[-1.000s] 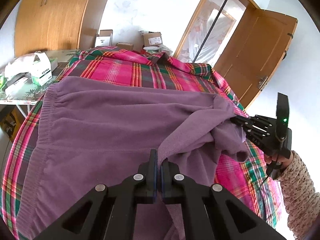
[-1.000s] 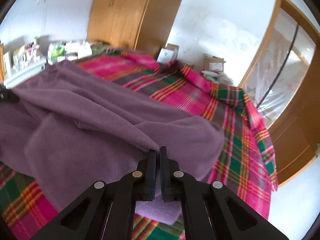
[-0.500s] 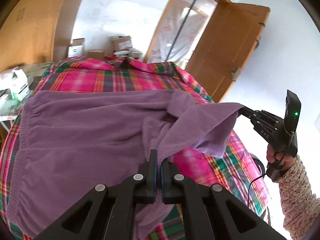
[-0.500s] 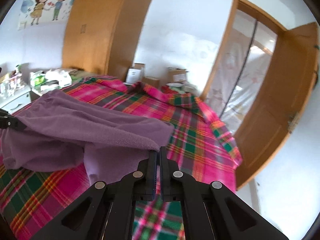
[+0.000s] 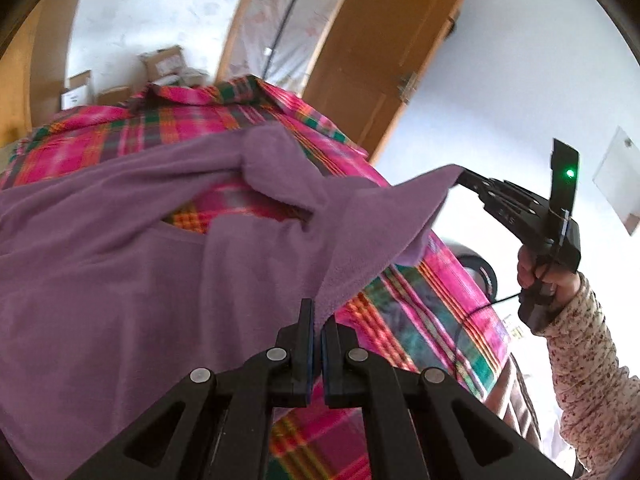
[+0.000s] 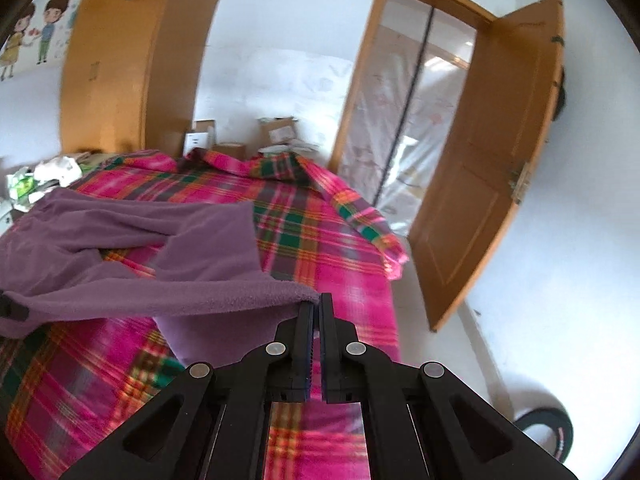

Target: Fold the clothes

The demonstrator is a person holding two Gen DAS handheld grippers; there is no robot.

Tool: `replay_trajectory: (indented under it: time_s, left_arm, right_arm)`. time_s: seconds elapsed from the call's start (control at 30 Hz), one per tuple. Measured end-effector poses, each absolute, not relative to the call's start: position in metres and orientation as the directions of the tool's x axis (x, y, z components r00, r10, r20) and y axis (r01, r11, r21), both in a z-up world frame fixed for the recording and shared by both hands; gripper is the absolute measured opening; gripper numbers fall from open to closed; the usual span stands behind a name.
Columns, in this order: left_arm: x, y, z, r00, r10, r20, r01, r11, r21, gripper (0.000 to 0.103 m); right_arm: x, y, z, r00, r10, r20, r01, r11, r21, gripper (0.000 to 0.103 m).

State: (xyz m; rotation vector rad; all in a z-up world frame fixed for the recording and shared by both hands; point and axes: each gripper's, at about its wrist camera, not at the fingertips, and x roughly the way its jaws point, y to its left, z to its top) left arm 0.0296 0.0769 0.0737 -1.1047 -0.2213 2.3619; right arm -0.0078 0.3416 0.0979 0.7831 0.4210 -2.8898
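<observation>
Hidden: the purple garment [image 5: 120,280] covers much of the plaid bed [image 6: 320,240].
Left gripper [image 5: 317,320]: squeezed tight on cloth at 6 o'clock.
Right gripper [image 6: 317,312]: pinching its edge.

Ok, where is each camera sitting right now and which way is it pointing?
Left wrist: on the left gripper, looking along its fingers across the purple garment on the plaid bed toward the door; the right gripper, hand and sleeve show at right.
Right wrist: on the right gripper, facing across the bed toward wardrobe and door; the left gripper's tip shows at left.
Shared: garment, bed, door, boxes.
</observation>
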Motion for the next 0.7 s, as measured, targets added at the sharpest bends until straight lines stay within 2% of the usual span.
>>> replay_trajectory:
  time_s: [0.27, 0.7]
  left_arm:
    - [0.031, 0.113, 0.065, -0.461, 0.555, -0.693, -0.448, -0.819, -0.358, 0.003]
    - [0.032, 0.141, 0.041, -0.374, 0.534, -0.758, -0.476, -0.812, -0.337, 0.003]
  right_arm:
    - [0.017, 0.38, 0.094, -0.865, 0.021, -0.502, 0.106, -0.969, -0.224, 0.003]
    - [0.051, 0.426, 0.058, -0.794, 0.013, -0.607, 0.098, -0.984, -0.149, 0.003]
